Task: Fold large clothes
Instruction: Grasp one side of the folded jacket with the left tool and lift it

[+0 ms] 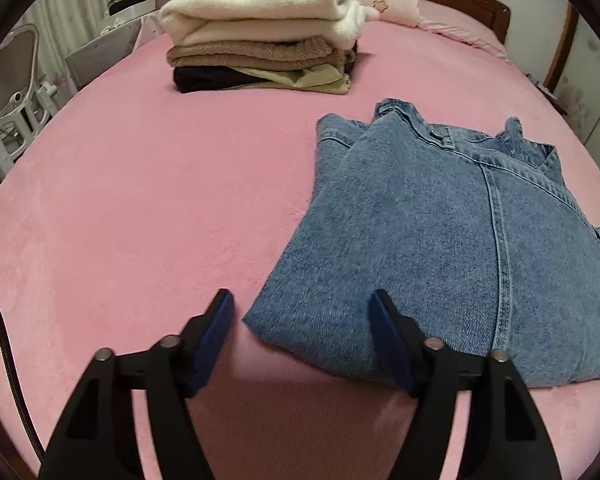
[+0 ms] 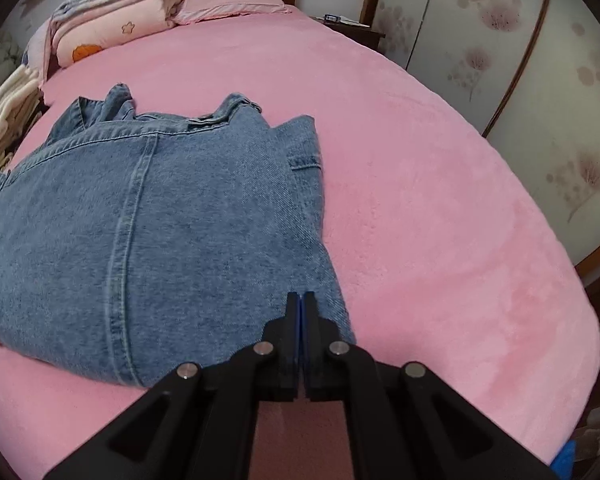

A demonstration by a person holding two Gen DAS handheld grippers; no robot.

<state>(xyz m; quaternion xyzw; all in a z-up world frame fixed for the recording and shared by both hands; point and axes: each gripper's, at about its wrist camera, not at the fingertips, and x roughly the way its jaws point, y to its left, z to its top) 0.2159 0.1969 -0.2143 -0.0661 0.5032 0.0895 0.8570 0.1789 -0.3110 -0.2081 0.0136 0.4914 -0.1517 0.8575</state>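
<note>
A folded pair of blue jeans (image 1: 440,240) lies flat on the pink bed (image 1: 140,200), waistband toward the far side. My left gripper (image 1: 302,304) is open and empty, its fingers straddling the near left corner of the jeans. In the right wrist view the jeans (image 2: 160,220) fill the left half. My right gripper (image 2: 299,300) is shut with its pads pressed together, tips over the near right corner of the jeans; no cloth shows between them.
A stack of folded clothes (image 1: 260,36) sits at the far left of the bed. Folded quilts (image 2: 108,16) and a pillow (image 2: 232,6) lie by the wooden headboard. A white rack (image 1: 16,120) stands off the bed's left edge. A wardrobe (image 2: 520,80) stands right.
</note>
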